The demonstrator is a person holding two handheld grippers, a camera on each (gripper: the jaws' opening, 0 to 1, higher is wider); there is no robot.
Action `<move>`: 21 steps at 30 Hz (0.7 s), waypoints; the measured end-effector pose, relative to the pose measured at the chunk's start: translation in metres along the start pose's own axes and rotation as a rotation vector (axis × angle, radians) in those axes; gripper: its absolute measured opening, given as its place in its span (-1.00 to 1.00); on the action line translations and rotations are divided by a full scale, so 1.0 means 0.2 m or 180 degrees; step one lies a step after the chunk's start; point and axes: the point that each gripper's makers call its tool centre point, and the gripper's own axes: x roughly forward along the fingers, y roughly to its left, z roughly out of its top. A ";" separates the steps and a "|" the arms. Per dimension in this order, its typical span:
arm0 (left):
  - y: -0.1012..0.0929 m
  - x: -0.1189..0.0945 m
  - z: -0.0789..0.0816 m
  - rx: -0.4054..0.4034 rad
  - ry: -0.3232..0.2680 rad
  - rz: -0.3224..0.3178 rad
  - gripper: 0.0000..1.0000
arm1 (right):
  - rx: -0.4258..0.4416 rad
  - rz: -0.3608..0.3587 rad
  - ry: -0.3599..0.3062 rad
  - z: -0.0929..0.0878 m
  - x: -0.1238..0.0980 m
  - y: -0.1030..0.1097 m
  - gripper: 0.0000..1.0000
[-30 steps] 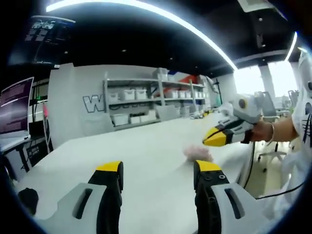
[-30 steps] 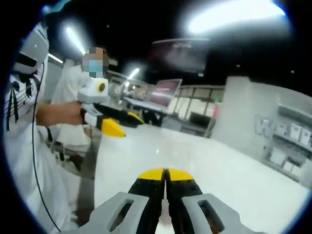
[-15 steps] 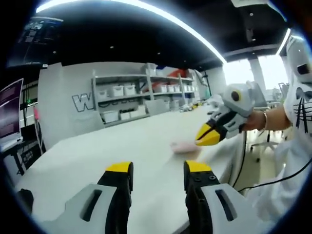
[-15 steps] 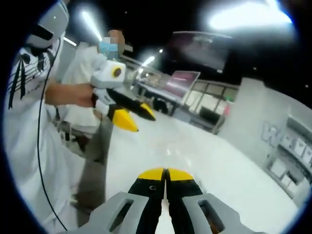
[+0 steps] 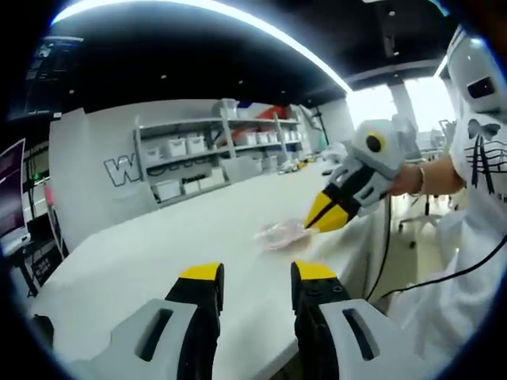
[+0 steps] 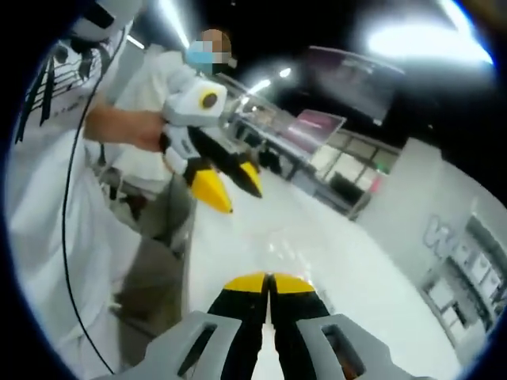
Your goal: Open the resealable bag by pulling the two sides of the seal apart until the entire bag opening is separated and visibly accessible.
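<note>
Two grippers up: the left gripper [image 5: 255, 279] hovers with jaws parted, the right gripper [image 6: 269, 283] has jaws clenched on nothing, and the pinkish bag [image 5: 279, 235] lies on the white bench [image 5: 158, 253], near the right gripper's tip.

Left gripper view faces across white table [image 5: 158, 245] toward shelves [image 5: 214, 154]; right gripper view faces opposite, toward monitors [image 6: 317, 131]. Both share the tabletop.

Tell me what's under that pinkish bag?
The bag lies flat on the white table, near its edge. Its contents look pinkish but too blurred to identify. The right gripper hovers beside it, fingers together.
</note>
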 end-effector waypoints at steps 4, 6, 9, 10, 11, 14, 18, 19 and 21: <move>0.00 0.00 0.00 -0.0006 -0.0007 0.0002 -0.34 | -0.0150 0.0009 0.0073 0.00 0.01 0.02 -1.00; 0.00 0.00 -0.01 -0.0012 -0.0010 0.0000 -0.34 | -0.0215 0.0003 0.0109 0.00 0.01 0.03 -0.96; 0.00 -0.01 -0.01 -0.0014 -0.0018 -0.0002 -0.34 | -0.0394 0.0033 0.0168 0.02 0.02 0.05 -0.96; 0.00 -0.01 -0.01 -0.0017 -0.0017 -0.0002 -0.34 | -0.0446 0.0034 0.0187 0.02 0.02 0.05 -0.96; 0.00 -0.01 -0.02 -0.0019 -0.0017 0.0002 -0.34 | -0.0510 0.0047 0.0213 0.01 0.02 0.05 -0.96; 0.01 -0.01 -0.02 -0.0031 -0.0025 0.0016 -0.34 | -0.0675 0.0093 0.0273 0.03 0.03 0.07 -0.94; 0.02 -0.02 -0.02 -0.0040 -0.0040 0.0029 -0.34 | -0.0926 0.0166 0.0394 0.04 0.05 0.10 -0.92; 0.02 -0.02 -0.02 -0.0041 -0.0044 0.0030 -0.34 | -0.0972 0.0178 0.0418 0.04 0.06 0.10 -0.92; 0.02 -0.02 -0.02 -0.0042 -0.0052 0.0034 -0.34 | -0.1055 0.0204 0.0456 0.04 0.07 0.11 -0.91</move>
